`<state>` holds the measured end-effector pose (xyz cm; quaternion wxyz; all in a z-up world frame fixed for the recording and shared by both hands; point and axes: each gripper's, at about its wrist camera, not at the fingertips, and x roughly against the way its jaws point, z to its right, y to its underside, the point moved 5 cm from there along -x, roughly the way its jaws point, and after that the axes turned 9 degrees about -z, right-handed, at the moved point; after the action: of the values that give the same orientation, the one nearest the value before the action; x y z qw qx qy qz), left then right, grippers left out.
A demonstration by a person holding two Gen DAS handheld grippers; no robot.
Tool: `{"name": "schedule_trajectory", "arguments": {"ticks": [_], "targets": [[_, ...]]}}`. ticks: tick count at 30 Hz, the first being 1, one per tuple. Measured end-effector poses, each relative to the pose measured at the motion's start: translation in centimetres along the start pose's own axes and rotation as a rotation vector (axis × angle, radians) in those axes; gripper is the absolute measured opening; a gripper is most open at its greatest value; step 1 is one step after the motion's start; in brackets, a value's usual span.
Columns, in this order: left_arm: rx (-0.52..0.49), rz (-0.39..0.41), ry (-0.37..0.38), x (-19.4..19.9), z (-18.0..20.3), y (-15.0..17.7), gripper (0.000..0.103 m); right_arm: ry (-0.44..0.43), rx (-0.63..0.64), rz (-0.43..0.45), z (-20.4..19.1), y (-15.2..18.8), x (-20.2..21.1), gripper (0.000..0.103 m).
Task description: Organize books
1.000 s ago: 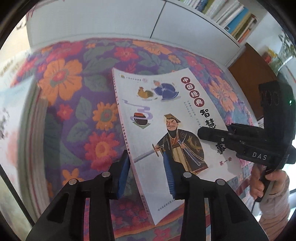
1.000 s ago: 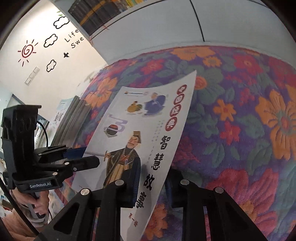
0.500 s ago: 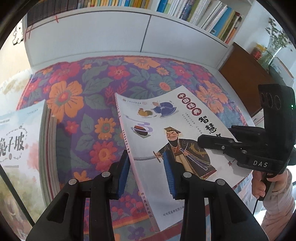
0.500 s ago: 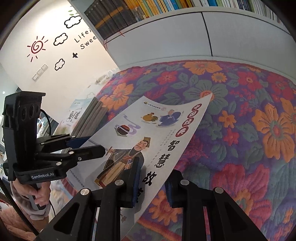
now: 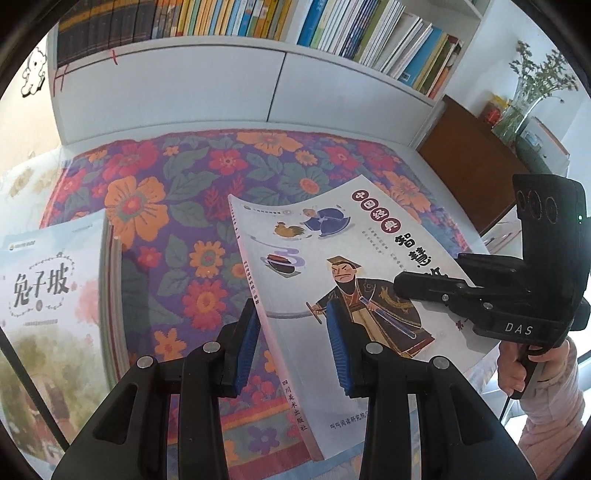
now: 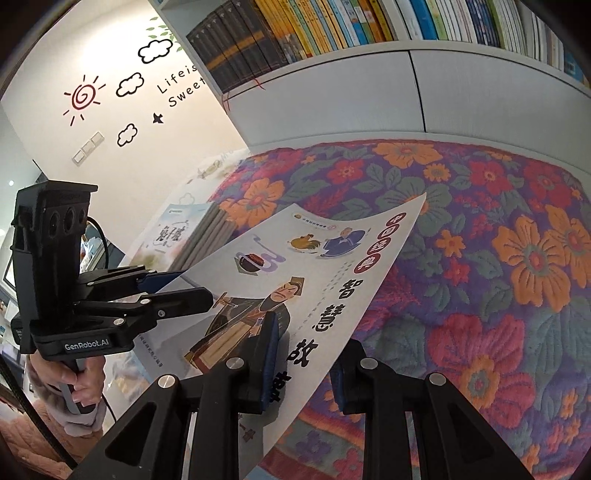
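Scene: a white paperback book (image 5: 332, 280) hangs tilted above a table spread with a floral cloth (image 5: 177, 206).
Left tool (image 5: 291, 343): your pads straddle the book's spine edge with a wide gap; whether they pinch it I cannot tell.
Right tool (image 6: 306, 354): your pads sit either side of the book's long open edge, one above the cover, one beneath, with slack between; contact is unclear.
Stack (image 5: 48, 295): more books lie at 9 o'clock of the held one, well apart.
Shelf (image 5: 295, 22): full rows at 12 o'clock.
Risk: the thin book sags and curls at its far corner; a loose hold on either edge could let it slide out or fan open.
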<state>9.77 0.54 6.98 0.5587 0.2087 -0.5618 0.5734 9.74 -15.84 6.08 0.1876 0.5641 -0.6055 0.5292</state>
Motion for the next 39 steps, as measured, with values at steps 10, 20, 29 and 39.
{"name": "schedule_trajectory", "arguments": {"ticks": [10, 20, 29, 39], "targets": [[0.023, 0.094, 0.013, 5.3, -1.9, 0.6, 0.034, 0.034, 0.07, 0.043, -4.9, -1.3, 2.3, 0.024], [0.066, 0.171, -0.033, 11.3, -7.3, 1.8, 0.034, 0.062, 0.191, 0.075, -13.4, -4.7, 2.3, 0.024], [0.171, 0.2, -0.082, 14.0, -14.8, 3.5, 0.036, 0.03, 0.289, 0.079, -20.1, -7.9, -2.2, 0.024], [0.274, 0.156, -0.112, 11.8, -20.0, 5.7, 0.036, -0.026, 0.322, -0.015, -22.9, -8.7, -9.1, 0.024]]}}
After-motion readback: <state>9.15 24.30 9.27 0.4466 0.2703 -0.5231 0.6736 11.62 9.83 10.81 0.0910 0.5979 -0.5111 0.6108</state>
